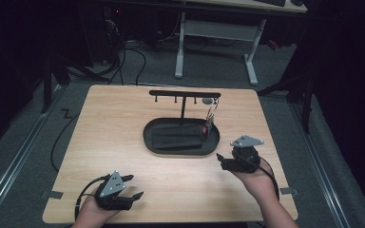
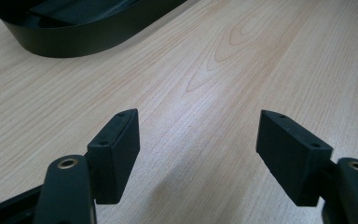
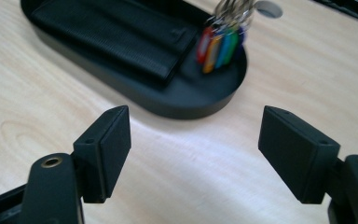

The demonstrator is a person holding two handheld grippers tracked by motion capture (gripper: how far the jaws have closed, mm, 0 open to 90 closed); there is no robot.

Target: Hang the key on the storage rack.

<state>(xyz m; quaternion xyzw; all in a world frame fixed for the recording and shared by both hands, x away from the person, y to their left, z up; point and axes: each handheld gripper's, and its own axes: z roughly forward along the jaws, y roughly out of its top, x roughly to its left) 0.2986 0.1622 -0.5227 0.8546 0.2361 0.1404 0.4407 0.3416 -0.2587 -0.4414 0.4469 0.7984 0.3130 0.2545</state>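
A black oval tray [image 1: 146, 135] lies mid-table and holds a flat black wallet [image 1: 177, 138]. Behind it rises a black T-shaped hook stand [image 1: 184, 94]. A bunch of coloured key tags [image 1: 209, 124] hangs from its right end, down into the tray's right side. My left gripper [image 1: 137, 185] rests near the table's front left edge, open, with bare wood between its jaws [image 2: 198, 135]. My right gripper [image 1: 221, 161] is just right of the tray, front side, also open and empty [image 3: 196, 135]. Past it I see the tray [image 3: 186, 102], the wallet [image 3: 116, 37] and the key tags [image 3: 219, 46].
The wooden table [image 1: 123, 114] has bare wood left of and in front of the tray. The tray's wall [image 2: 74, 39] lies far ahead of the left jaws. A white desk frame [image 1: 216, 52] and cables [image 1: 123, 57] stand on the floor behind the table.
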